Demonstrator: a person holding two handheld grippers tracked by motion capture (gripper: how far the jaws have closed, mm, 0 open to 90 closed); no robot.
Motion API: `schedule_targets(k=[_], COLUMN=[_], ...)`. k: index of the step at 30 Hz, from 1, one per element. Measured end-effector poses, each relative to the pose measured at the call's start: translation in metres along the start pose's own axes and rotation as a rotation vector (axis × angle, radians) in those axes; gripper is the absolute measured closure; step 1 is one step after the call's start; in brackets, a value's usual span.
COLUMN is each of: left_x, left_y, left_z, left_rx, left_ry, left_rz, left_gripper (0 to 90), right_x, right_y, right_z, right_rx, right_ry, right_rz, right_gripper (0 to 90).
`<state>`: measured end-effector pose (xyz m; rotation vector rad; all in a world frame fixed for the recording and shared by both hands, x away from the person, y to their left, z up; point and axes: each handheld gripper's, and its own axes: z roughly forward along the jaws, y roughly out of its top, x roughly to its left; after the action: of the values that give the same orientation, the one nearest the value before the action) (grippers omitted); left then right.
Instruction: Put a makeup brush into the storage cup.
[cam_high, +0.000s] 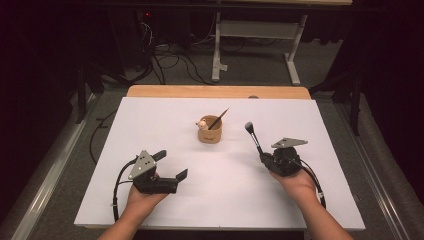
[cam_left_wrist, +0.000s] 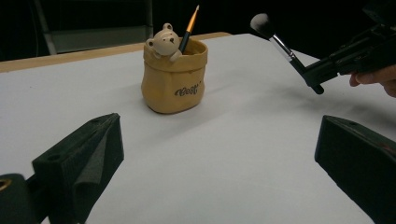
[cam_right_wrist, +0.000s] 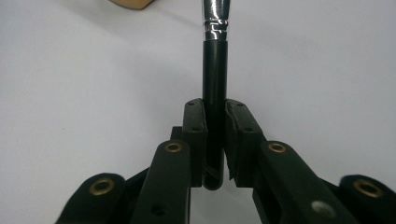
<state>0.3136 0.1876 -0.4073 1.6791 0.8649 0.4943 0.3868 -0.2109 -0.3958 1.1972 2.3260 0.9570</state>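
Two grippers are at work: the right gripper (cam_right_wrist: 215, 140) pinches the makeup brush (cam_high: 253, 136) by its handle end, bristles raised toward the bear-topped pen holder (cam_high: 210, 134), likely for dropping in; the left gripper (cam_high: 171, 165) waits beside it, jaws spread wide over the tabletop (cam_high: 150, 120).

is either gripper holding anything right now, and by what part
The right hand-held gripper clamps the makeup brush by the lower end of its black handle, bristles pointing away. The left hand-held gripper is open and holds nothing.
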Motion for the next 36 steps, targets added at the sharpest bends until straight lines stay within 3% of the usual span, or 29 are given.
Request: schedule_targets(k=[17,36], left_x=[0.003,0.002], left_y=[-0.003,-0.005], left_z=[0.002,0.005], left_rx=[0.008,0.015], left_ry=[0.013,0.016], left_rz=[-0.005,-0.013], left_gripper=[2.0,2.0], right_x=[0.001,-0.004], right_y=[-0.020,-0.033], right_z=[0.003,0.001], right_rx=[-0.122,-0.188], right_ry=[0.029,0.029], right_rz=[0.058,0.089], right_gripper=[81.6,81.5])
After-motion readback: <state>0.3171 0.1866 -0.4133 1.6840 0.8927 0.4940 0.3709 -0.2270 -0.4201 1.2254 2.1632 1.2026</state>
